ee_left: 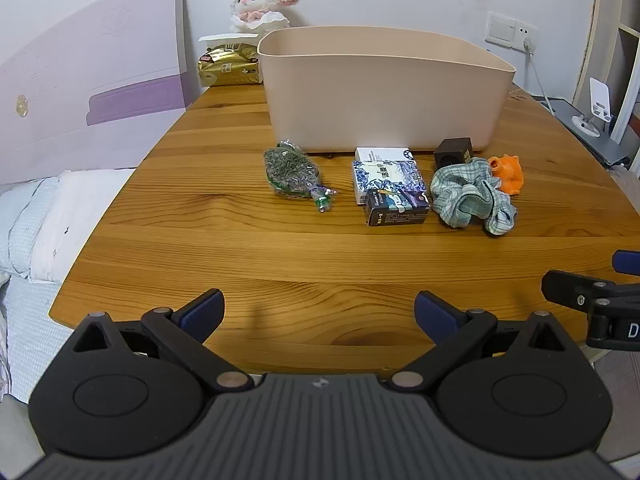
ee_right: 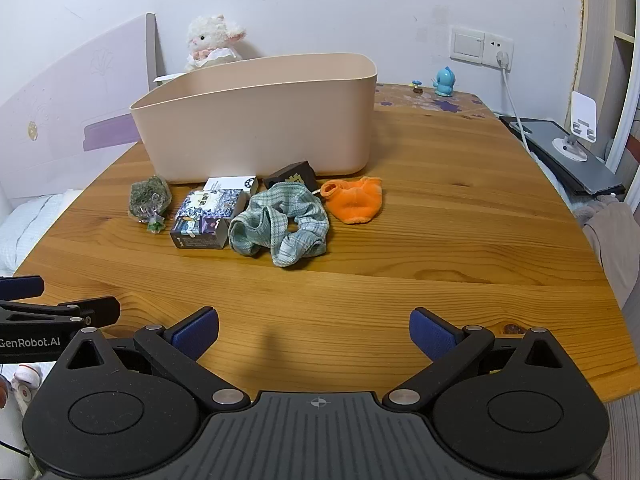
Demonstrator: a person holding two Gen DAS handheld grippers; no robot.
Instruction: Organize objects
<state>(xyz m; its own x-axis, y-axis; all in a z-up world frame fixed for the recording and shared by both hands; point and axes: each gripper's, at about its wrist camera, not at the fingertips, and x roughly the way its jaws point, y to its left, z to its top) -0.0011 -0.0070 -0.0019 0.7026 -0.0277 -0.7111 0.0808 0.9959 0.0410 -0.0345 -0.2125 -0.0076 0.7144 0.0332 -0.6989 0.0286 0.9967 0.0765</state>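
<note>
A beige plastic bin [ee_left: 380,92] [ee_right: 260,120] stands on the wooden table [ee_left: 280,264] [ee_right: 440,240]. In a row before it lie a clear bag of dried greens [ee_left: 294,172] [ee_right: 149,197], a blue patterned box [ee_left: 386,178] [ee_right: 212,204] with a dark small box [ee_left: 396,208] [ee_right: 198,234] at its front, a white box [ee_left: 382,155] [ee_right: 232,185], a dark brown cube [ee_left: 454,151] [ee_right: 294,176], a green plaid scrunchie [ee_left: 470,194] [ee_right: 280,226] and an orange fabric piece [ee_left: 508,174] [ee_right: 354,200]. My left gripper [ee_left: 319,314] and right gripper [ee_right: 314,332] hover open over the table's near edge, both empty.
A plush lamb [ee_left: 260,4] [ee_right: 214,42] and a gold packet [ee_left: 230,66] sit behind the bin. A blue figurine [ee_right: 444,82] stands far right by the wall socket [ee_right: 480,46]. A bed [ee_left: 36,232] lies left of the table, a grey stand [ee_right: 572,152] right.
</note>
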